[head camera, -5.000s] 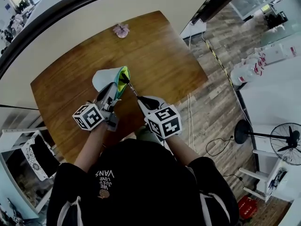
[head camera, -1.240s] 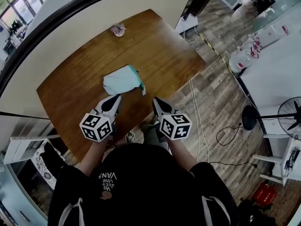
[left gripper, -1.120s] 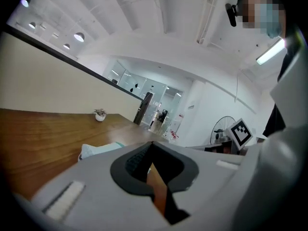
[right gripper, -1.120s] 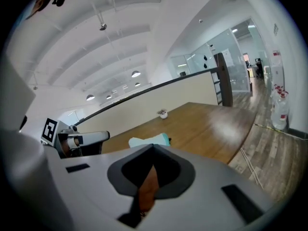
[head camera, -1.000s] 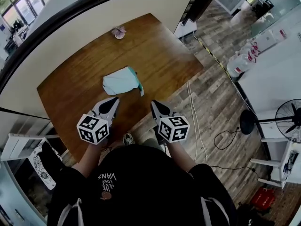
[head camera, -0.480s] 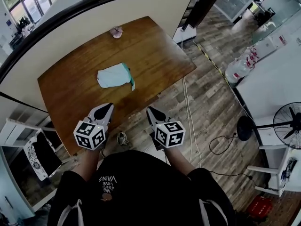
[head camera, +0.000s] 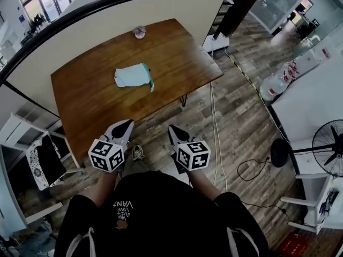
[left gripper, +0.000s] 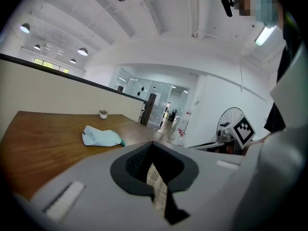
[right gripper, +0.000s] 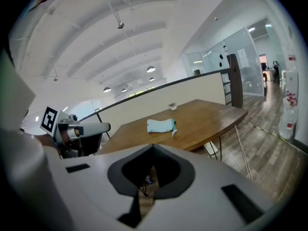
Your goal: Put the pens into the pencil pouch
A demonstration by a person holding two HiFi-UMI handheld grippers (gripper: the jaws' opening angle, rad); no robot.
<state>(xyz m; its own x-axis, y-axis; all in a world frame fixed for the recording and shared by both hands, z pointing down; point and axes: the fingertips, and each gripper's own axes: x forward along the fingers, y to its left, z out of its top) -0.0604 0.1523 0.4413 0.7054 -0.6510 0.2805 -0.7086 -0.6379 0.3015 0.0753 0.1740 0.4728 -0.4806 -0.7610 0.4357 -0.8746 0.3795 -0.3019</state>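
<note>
The pale blue pencil pouch (head camera: 133, 75) lies closed on the wooden table (head camera: 91, 98), its pull tab trailing at the right end. It also shows as a small blue bundle in the left gripper view (left gripper: 100, 137) and the right gripper view (right gripper: 160, 125). No loose pens are in sight. My left gripper (head camera: 126, 125) and right gripper (head camera: 172, 129) are both shut and hold nothing. They hang side by side over the floor, well back from the table's near edge.
A small potted plant (head camera: 140, 32) stands at the table's far edge by a low partition wall (head camera: 107, 20). A shoe (head camera: 137, 152) lies on the plank floor between the grippers. A cable (head camera: 214, 116) runs along the floor; a fan (head camera: 328, 148) stands at right.
Both grippers have drawn back from the table together and now hang over the floor. The pouch stays where it lay, closed, and looks farther away.
</note>
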